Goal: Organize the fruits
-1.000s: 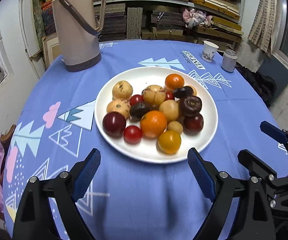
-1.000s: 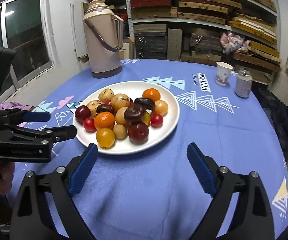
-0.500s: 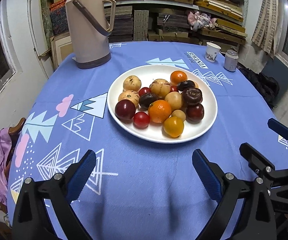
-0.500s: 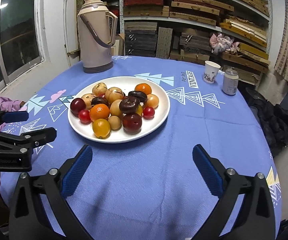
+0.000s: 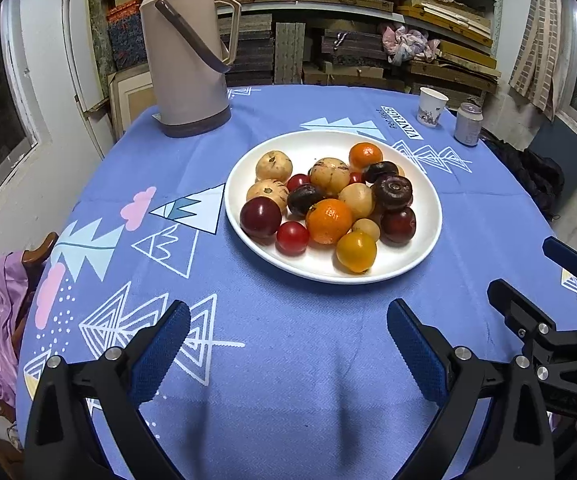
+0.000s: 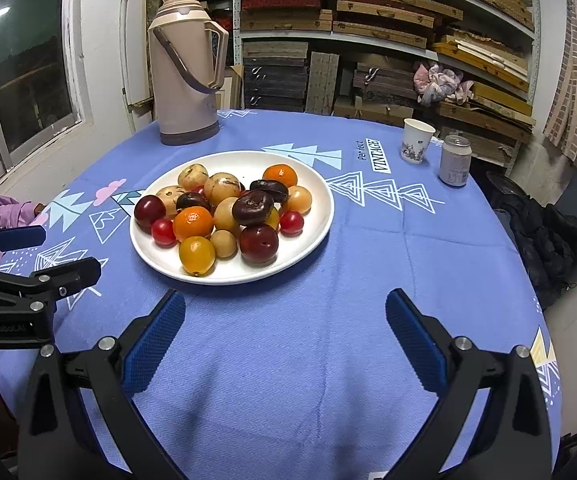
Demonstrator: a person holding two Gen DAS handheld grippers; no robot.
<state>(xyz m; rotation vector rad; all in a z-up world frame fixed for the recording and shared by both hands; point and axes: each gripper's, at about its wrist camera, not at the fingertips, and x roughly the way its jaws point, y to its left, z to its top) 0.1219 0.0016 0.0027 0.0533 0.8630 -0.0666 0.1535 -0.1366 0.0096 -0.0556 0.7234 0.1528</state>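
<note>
Looks like a storeroom doubling as a dining spot: metal shelves (image 6: 388, 40) crammed with stacked wooden boxes (image 6: 384, 12), plus a round table in a blue printed tablecloth (image 6: 368, 260) and thermos flask (image 6: 186, 68).

"Perfect VINTAGE" is printed on the tablecloth (image 6: 368, 280).

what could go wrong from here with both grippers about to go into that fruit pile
1. The fruit is heaped on the white plate; pulling out a lower piece such as the orange could send the dark plum on top rolling onto the tablecloth.
2. The left hand-held gripper, jaws opening, and the right hand-held gripper, open, sit side by side and could collide over the plate.
</note>
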